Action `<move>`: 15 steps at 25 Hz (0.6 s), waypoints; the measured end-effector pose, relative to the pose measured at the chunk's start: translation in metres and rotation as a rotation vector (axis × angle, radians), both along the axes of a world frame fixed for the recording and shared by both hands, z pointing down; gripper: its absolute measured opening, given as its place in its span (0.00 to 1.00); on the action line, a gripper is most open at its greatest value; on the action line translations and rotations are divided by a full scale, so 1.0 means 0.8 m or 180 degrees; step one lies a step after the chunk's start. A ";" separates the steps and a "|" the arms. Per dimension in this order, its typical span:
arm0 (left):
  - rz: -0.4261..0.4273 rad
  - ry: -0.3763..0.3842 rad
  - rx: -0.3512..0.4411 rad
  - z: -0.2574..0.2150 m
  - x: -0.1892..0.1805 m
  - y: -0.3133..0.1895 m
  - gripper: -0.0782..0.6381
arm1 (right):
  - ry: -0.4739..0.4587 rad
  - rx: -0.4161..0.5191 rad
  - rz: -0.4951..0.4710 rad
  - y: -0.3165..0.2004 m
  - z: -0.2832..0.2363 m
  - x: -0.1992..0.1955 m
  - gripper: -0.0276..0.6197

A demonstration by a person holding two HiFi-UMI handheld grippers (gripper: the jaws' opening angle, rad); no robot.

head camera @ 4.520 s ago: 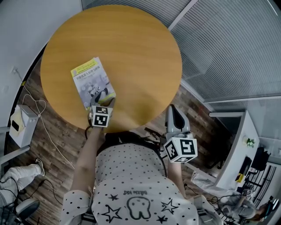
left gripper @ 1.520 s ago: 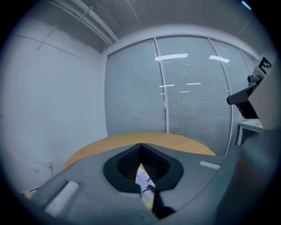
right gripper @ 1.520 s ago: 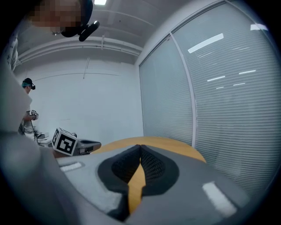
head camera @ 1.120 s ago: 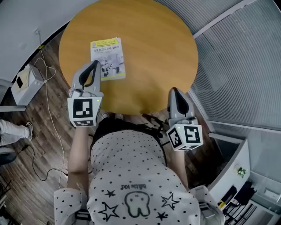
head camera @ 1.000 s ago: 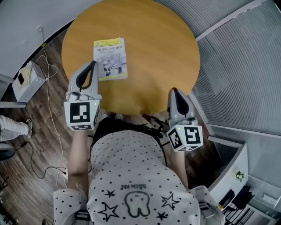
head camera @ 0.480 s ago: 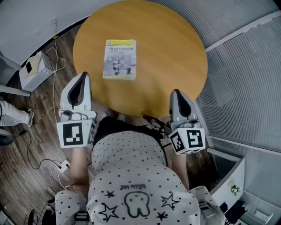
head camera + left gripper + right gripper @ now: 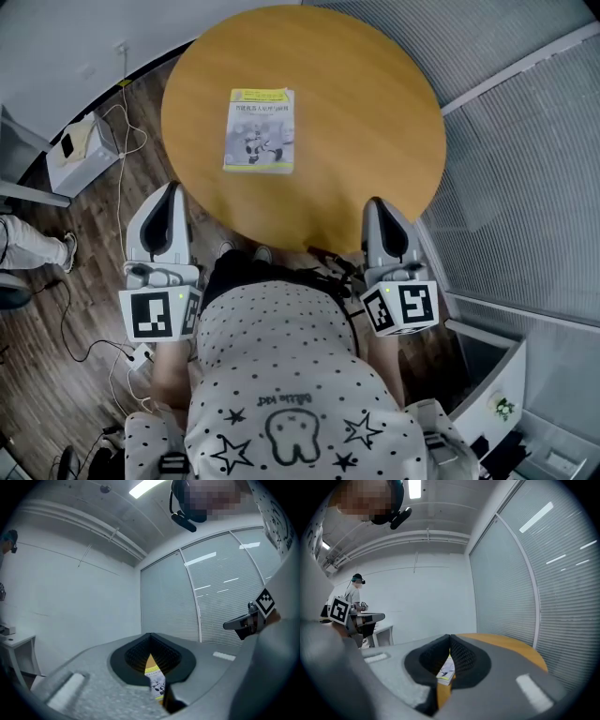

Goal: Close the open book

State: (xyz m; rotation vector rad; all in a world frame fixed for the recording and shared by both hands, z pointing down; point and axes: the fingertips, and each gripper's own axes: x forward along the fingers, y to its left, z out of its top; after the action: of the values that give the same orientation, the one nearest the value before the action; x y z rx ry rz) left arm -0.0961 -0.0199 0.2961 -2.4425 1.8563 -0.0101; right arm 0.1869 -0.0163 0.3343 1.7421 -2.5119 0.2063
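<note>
The book point(image 7: 260, 129) lies closed, cover up, on the left half of the round wooden table point(image 7: 366, 103). My left gripper point(image 7: 170, 190) is shut and empty; it hangs off the table's near left edge, well short of the book. My right gripper point(image 7: 378, 208) is at the near right edge, also shut with nothing in it. In the left gripper view the tips point(image 7: 150, 638) meet, and the book point(image 7: 155, 680) shows through the slit below them. In the right gripper view the tips point(image 7: 450, 639) touch too, with the book point(image 7: 446, 670) far ahead on the table point(image 7: 506, 642).
A white box point(image 7: 71, 156) with cables stands on the wooden floor left of the table. Someone's leg point(image 7: 28, 246) shows at the far left. Blind-covered glass walls point(image 7: 525, 141) run along the right. Another person point(image 7: 357, 592) stands by a white desk in the distance.
My left gripper has drawn back from the table's edge toward my body. The right gripper has hardly moved. The book stays closed in the same place on the table.
</note>
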 end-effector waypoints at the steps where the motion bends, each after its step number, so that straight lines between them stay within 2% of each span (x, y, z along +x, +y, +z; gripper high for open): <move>1: -0.0002 -0.0002 -0.0018 0.002 -0.002 0.001 0.12 | 0.0007 0.0003 0.0002 0.001 0.000 -0.001 0.05; 15: -0.0093 0.0005 -0.0147 0.031 -0.015 0.025 0.12 | 0.0207 -0.0057 -0.0215 0.005 0.013 -0.028 0.05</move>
State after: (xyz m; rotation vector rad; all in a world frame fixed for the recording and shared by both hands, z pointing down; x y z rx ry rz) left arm -0.1083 0.0004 0.3209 -2.4456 1.9135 -0.0534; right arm 0.1642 -0.0126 0.3444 1.6271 -2.5102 0.1644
